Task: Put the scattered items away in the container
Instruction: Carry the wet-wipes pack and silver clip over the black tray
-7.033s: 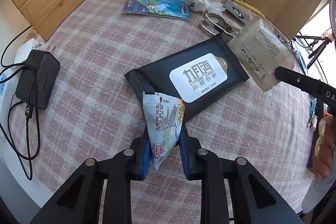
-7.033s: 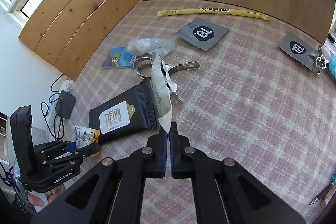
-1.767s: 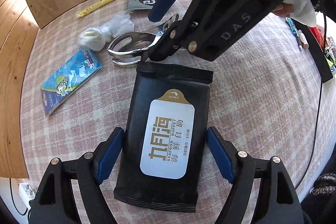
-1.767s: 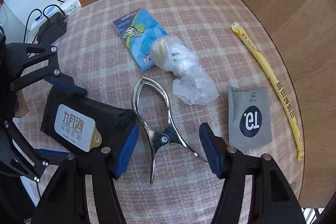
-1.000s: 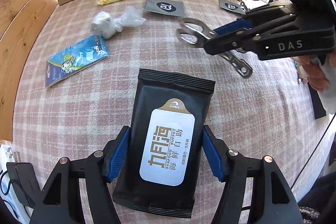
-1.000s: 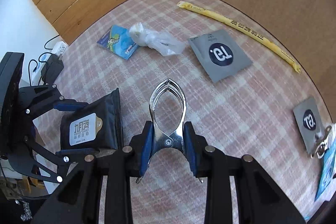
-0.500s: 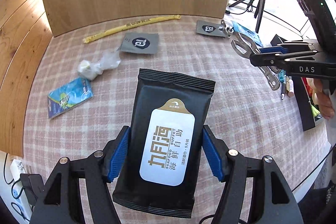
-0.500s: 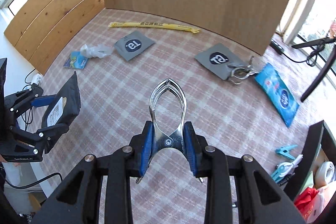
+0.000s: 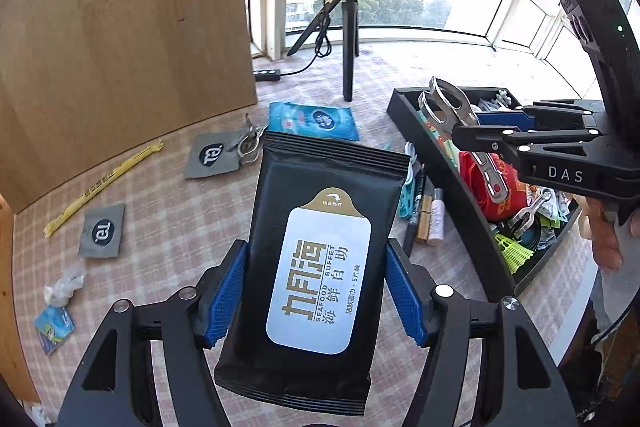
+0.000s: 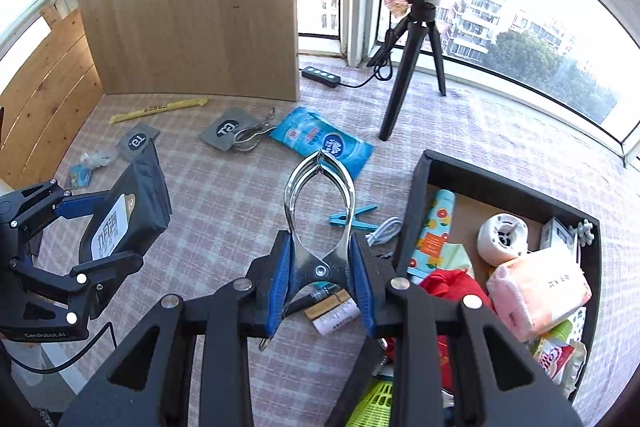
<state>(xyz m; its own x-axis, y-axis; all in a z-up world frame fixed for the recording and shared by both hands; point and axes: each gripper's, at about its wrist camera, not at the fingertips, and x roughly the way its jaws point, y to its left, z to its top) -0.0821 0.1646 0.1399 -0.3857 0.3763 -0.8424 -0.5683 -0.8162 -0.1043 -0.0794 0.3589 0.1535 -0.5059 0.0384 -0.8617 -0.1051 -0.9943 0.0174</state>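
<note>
My left gripper [image 9: 316, 291] is shut on a black wet-wipe pack [image 9: 320, 267] with a white label, held above the checked cloth. The same pack [image 10: 124, 215] shows at the left of the right wrist view, in the left gripper [image 10: 86, 231]. My right gripper [image 10: 320, 279] is shut on a large metal clamp [image 10: 320, 211], blue pads pressing its sides near the pivot. In the left wrist view that clamp [image 9: 460, 123] hangs over the black container [image 9: 452, 179], which holds several items. The container's near wall [image 10: 412, 211] lies just right of the clamp.
On the cloth lie a blue wipe packet [image 10: 324, 143], two grey sachets [image 9: 212, 157] [image 9: 102, 231], a yellow stick packet [image 9: 100, 183], a metal clip [image 10: 252, 135], a crumpled plastic bag [image 9: 64, 285], a turquoise peg [image 10: 352, 217]. A ring-light tripod [image 10: 416, 67] stands behind; a wooden board [image 10: 192, 7] at the back.
Both grippers have swung across the table and risen, each keeping its load. The black container and the window have come into view; the clamp now hangs over the container.
</note>
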